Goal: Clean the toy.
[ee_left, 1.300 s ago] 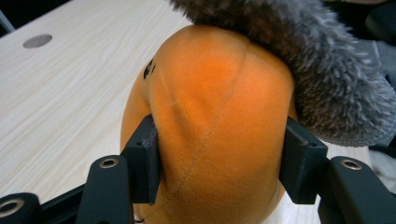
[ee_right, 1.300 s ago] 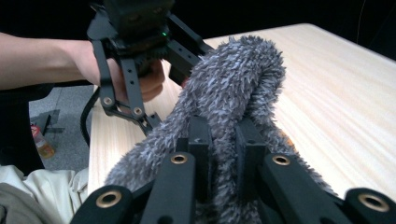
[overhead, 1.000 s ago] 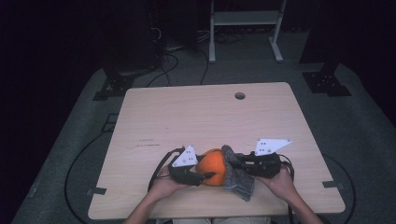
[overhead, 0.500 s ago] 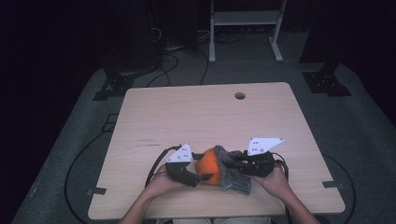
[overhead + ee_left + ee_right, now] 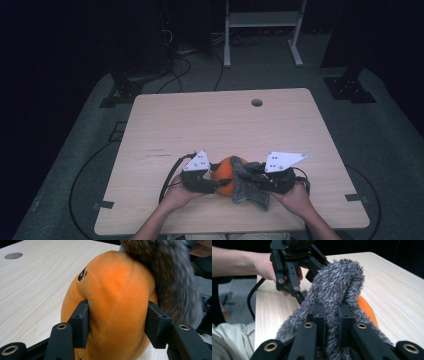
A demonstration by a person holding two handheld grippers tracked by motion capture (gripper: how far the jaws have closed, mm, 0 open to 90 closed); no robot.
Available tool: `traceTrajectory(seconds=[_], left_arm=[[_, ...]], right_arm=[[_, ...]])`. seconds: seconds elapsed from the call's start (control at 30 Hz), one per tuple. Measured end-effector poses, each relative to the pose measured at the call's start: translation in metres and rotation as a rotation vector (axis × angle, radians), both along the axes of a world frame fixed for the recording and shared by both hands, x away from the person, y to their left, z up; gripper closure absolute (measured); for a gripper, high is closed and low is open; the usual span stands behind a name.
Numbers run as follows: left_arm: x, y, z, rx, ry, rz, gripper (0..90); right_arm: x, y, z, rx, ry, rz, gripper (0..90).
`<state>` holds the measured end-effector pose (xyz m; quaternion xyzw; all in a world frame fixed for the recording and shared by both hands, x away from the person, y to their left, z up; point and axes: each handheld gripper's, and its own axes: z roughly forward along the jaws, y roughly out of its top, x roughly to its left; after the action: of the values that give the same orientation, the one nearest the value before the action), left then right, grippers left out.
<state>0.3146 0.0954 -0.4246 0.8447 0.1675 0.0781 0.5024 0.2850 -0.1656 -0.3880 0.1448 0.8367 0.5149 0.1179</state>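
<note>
The left gripper (image 5: 117, 325) is squeezing the orange plush (image 5: 112, 302), its jaws having just been closing on the soft body. The right gripper (image 5: 331, 315) is pinching the grey furry cloth (image 5: 337, 287) tight. Both are sitting at the table's (image 5: 200, 125) six o'clock edge. The cloth is hiding the plush's three o'clock side.

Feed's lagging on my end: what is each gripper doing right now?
Left gripper: jaws just closed in, clamped on the orange plush.
Right gripper: shut on the grey furry cloth.
</note>
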Motion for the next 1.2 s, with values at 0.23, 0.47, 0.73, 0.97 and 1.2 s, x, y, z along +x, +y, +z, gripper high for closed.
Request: traceTrajectory(seconds=[0.23, 0.47, 0.73, 0.97, 1.2], left_arm=[[0.004, 0.005, 0.001, -0.028, 0.066, 0.023, 45.5], [-0.004, -0.006, 0.002, 0.011, -0.012, -0.001, 45.5], [-0.014, -0.008, 0.0, 0.062, -0.109, -0.088, 40.8], [-0.018, -0.015, -0.004, 0.025, -0.109, -0.1, 40.4], [-0.024, -0.014, -0.005, 0.057, -0.152, -0.126, 45.6]], right_arm=[[0.006, -0.003, -0.008, -0.014, 0.019, -0.01, 80.2], [0.003, -0.01, 0.002, -0.018, 0.009, -0.021, 80.1], [0.014, -0.009, 0.004, -0.034, 0.053, 0.007, 80.0], [0.013, -0.025, -0.001, -0.033, 0.112, 0.0, 79.9], [0.017, -0.019, 0.005, -0.063, 0.116, 0.031, 80.0]])
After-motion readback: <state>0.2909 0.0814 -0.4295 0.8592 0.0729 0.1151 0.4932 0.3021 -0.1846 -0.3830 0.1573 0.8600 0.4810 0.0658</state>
